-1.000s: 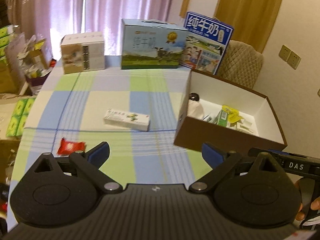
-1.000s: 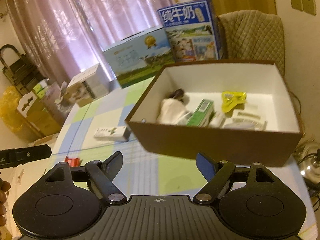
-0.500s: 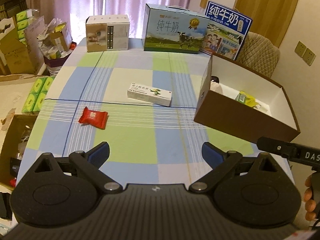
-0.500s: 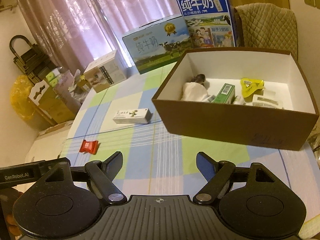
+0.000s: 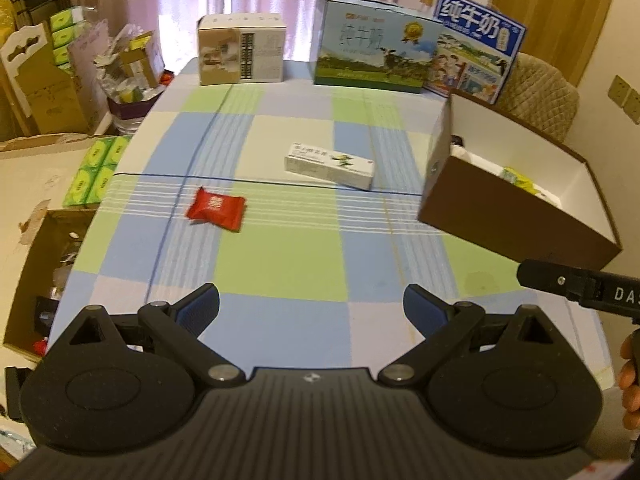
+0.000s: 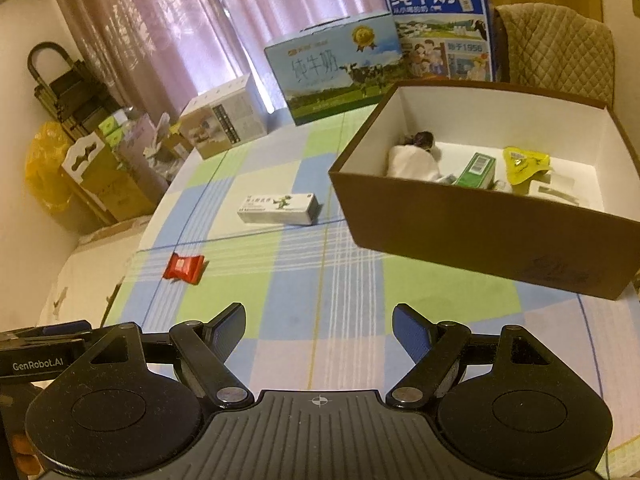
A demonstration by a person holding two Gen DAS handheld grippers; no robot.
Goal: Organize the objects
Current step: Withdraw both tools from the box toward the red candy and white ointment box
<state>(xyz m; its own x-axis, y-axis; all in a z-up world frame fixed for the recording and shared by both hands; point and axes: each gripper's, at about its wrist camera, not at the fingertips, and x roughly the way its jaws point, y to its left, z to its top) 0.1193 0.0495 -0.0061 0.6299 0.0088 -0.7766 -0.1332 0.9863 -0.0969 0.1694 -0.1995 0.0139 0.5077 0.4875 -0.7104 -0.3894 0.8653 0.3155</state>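
Observation:
A red candy wrapper (image 5: 216,209) (image 6: 184,267) lies on the checked tablecloth, left of centre. Beyond it rests a long white carton with green print (image 5: 329,164) (image 6: 279,208). An open brown box (image 5: 516,210) (image 6: 476,236) with white inner walls stands at the right, holding a white bundle (image 6: 412,162), a green carton (image 6: 476,170) and a yellow packet (image 6: 524,162). My left gripper (image 5: 311,309) hangs open over the near table edge, well short of the wrapper. My right gripper (image 6: 318,326) is open too, empty, near the front edge.
Two milk cartons (image 5: 372,58) (image 6: 438,26) and a beige box (image 5: 241,54) line the far table edge. A quilted chair (image 6: 556,46) stands behind the brown box. Cardboard boxes and green packs (image 5: 96,172) crowd the floor at the left.
Both grippers have pulled back and risen, so more of the table shows. The red wrapper and the white carton lie where they were. Both stay open.

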